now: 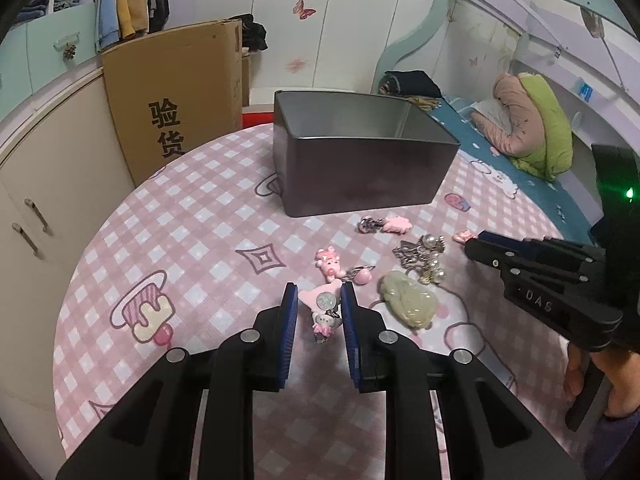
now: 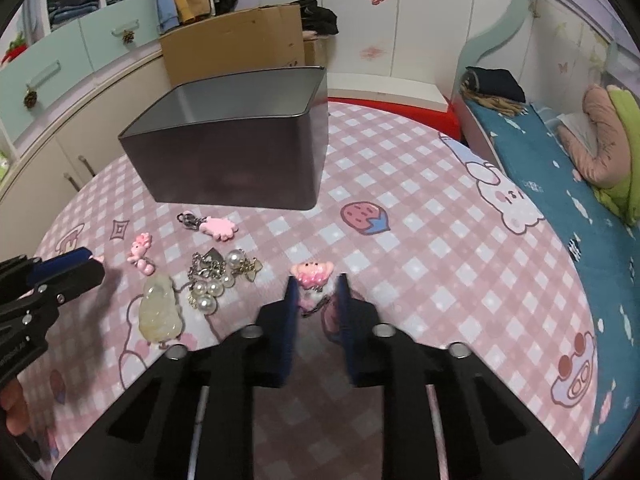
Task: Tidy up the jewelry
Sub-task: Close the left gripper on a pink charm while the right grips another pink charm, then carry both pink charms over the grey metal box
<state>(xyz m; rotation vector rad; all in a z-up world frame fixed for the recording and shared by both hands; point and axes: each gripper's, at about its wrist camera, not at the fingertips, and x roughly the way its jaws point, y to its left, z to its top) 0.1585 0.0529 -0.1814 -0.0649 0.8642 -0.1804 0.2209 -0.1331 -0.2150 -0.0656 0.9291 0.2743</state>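
light: soft, even indoor | shadows: faint | edges: strong fisheye bending, dark vignette | blur: slight

Two close, perhaps angled wrist views, shared tin (image 1: 360, 160).

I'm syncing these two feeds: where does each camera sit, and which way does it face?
Left wrist: on the left gripper, facing the open grey metal tin; its fingers flank a pink charm with a silver coin; the right gripper enters from the right.
Right wrist: on the right gripper, facing the tin; its fingers flank a pink pig charm; left gripper at left.
Shared: tin, pale green jade pendant, pearl bracelet.
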